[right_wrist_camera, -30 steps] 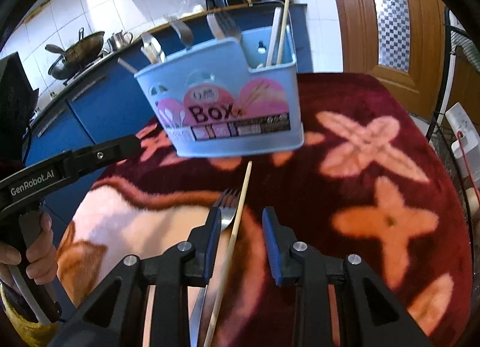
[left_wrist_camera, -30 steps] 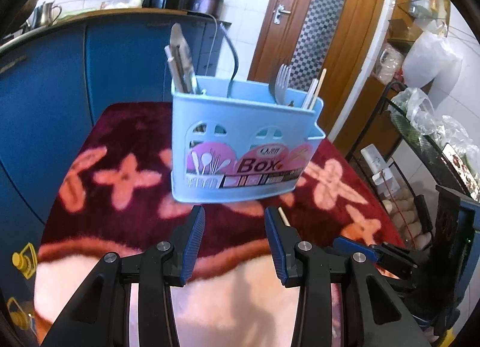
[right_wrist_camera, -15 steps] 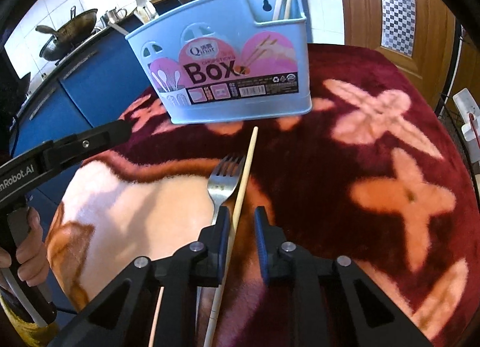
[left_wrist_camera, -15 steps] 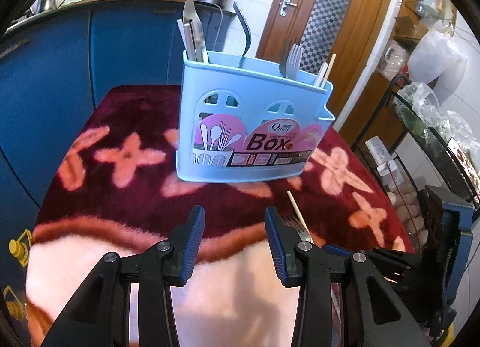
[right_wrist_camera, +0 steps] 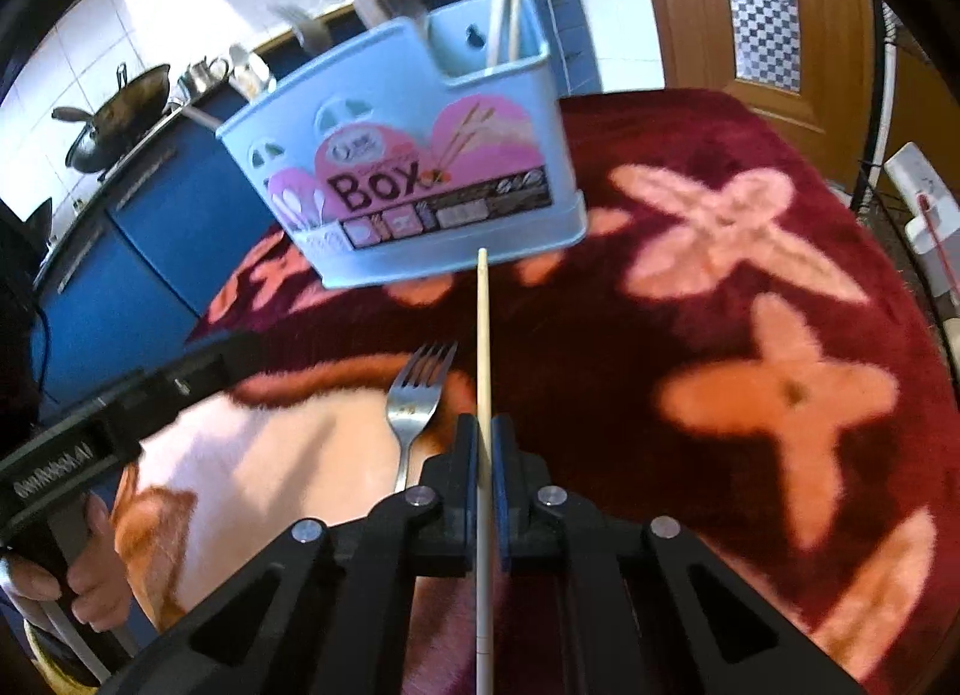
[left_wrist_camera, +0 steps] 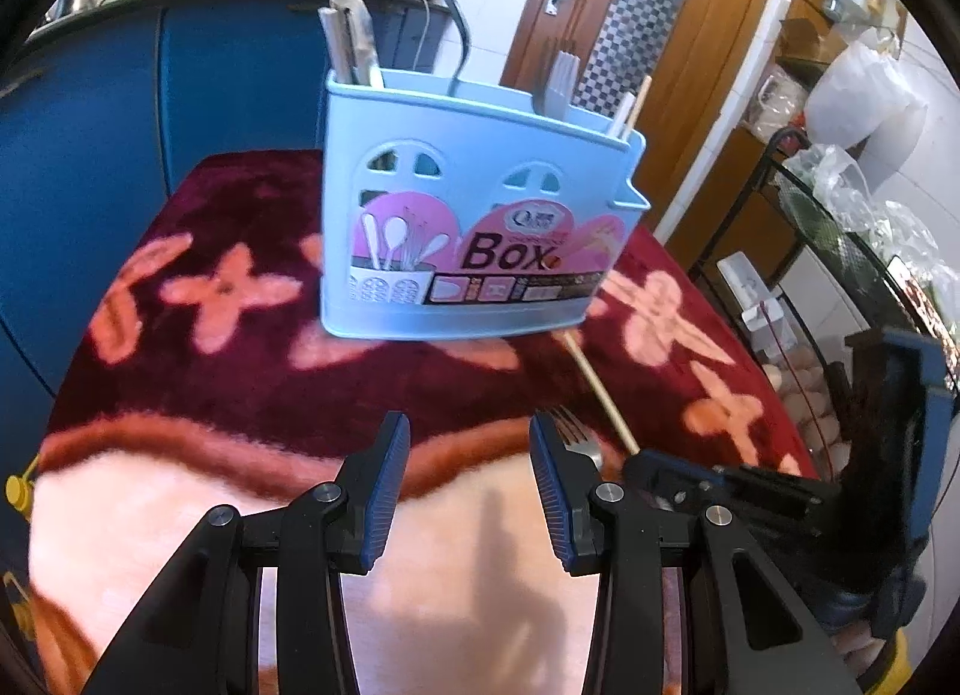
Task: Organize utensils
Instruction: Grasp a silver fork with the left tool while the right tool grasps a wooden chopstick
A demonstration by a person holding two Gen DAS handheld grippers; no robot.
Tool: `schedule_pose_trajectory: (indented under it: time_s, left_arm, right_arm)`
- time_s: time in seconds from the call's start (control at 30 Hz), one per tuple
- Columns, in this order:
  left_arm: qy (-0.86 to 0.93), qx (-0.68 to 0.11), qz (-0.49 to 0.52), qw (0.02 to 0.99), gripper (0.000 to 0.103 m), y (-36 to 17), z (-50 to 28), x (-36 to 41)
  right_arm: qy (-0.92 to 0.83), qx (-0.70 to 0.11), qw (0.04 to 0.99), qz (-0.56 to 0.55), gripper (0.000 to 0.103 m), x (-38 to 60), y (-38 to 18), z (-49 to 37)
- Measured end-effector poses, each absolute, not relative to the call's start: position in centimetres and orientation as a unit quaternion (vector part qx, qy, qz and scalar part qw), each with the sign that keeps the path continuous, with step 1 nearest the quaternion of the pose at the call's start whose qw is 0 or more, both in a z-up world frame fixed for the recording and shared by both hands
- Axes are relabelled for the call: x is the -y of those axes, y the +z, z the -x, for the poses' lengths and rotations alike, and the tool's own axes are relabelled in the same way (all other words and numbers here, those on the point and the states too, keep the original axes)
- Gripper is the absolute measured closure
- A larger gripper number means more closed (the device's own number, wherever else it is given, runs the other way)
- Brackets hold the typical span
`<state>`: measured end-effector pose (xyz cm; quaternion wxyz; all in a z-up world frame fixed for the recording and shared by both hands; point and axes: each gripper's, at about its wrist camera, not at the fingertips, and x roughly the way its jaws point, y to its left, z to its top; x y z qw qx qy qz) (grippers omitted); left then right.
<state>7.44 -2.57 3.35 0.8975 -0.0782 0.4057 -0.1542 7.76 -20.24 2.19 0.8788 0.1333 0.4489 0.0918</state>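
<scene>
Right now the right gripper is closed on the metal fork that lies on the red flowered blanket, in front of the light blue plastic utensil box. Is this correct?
Not quite. The right gripper is closed on the thin wooden chopstick, not the metal fork. The fork lies free beside it on the red flowered blanket, in front of the light blue plastic utensil box. The right wrist view shows this.

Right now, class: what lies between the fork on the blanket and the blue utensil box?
Only bare blanket, shown in the right wrist view; the fork lies short of the box.
</scene>
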Motion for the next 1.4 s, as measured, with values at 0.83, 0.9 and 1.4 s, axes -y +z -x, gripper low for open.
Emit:
schedule_pose_trajectory:
  time_s: [0.83,0.9,1.4]
  left_arm:
    - [-0.221,-0.481,0.116,0.840,0.084,-0.7,-9.4,7.8]
    - [-0.221,-0.481,0.118,0.840,0.086,-0.7,-9.6,7.9]
    - [-0.234,-0.472,0.124,0.841,0.099,-0.5,-10.0,8.8]
  right_arm:
    - [0.084,-0.421,0.885,-0.179,0.097,25.0,2.2,-5.3]
    - [0.084,-0.421,0.885,-0.181,0.097,25.2,2.0,-5.3]
    - [0.091,-0.409,0.888,-0.191,0.097,25.8,2.0,-5.0]
